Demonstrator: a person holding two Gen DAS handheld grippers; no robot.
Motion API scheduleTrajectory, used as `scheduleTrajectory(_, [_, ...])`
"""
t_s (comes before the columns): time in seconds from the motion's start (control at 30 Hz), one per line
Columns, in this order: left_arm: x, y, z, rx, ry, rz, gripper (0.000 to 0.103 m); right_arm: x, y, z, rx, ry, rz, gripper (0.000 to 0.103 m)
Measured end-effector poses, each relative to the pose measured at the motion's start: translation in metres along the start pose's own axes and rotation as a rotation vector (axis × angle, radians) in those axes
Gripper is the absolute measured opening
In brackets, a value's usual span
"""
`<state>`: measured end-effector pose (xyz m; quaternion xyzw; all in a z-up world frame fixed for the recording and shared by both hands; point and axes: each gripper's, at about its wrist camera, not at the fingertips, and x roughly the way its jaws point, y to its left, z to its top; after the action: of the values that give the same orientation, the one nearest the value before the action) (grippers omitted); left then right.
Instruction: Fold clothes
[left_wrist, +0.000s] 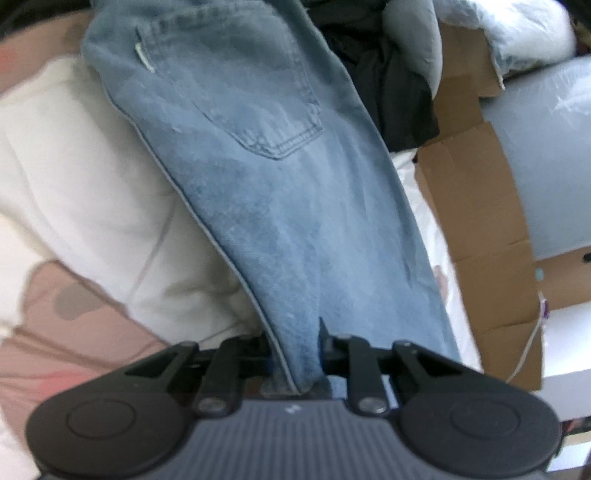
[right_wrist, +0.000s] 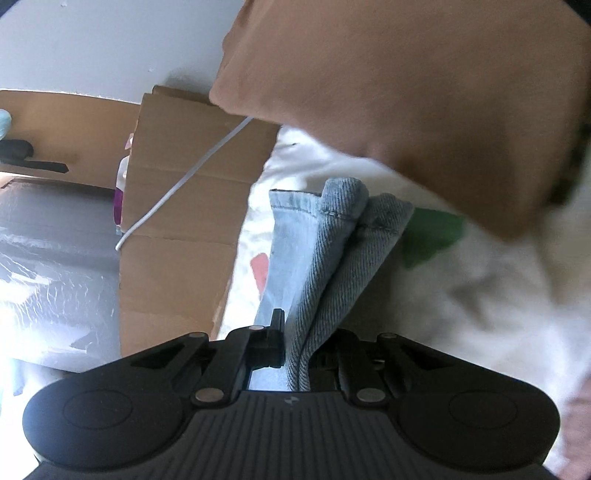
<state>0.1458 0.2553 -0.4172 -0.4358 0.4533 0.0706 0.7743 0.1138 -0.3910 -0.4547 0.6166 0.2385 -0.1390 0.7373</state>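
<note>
— Left wrist view: what grips the jeans?
— Left claw pinches their folded edge above the white bedding; right claw is clamped on the hems.

Off to my right a flattened cardboard box stands on edge, with a plastic-wrapped grey roll just behind it. A white cord runs slantwise across the cardboard. A white pillow lies to my left, and a tan cushion fills the upper right.
</note>
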Motion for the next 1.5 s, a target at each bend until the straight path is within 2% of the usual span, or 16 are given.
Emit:
scheduleTrajectory(0.2, [-0.012, -0.016, 0.007, 0.037, 0.021, 0.069, 0.019, -0.042, -0.016, -0.008, 0.007, 0.000, -0.050, 0.006])
scheduleTrajectory(0.43, [-0.036, -0.019, -0.015, 0.078, 0.039, 0.138, 0.019, -0.086, -0.034, -0.022, 0.002, -0.004, -0.113, 0.006])
scheduleTrajectory(0.97, [-0.030, -0.025, -0.037, 0.138, 0.115, 0.263, 0.019, -0.169, -0.096, -0.047, 0.073, -0.024, -0.208, 0.006])
scheduleTrajectory(1.2, [-0.024, -0.031, -0.039, 0.154, 0.124, 0.282, 0.019, -0.189, -0.123, -0.059, 0.093, -0.002, -0.280, 0.006])
scheduleTrajectory(1.5, [-0.015, -0.032, -0.036, 0.167, 0.124, 0.283, 0.019, -0.205, -0.136, -0.070, 0.134, -0.010, -0.305, 0.006])
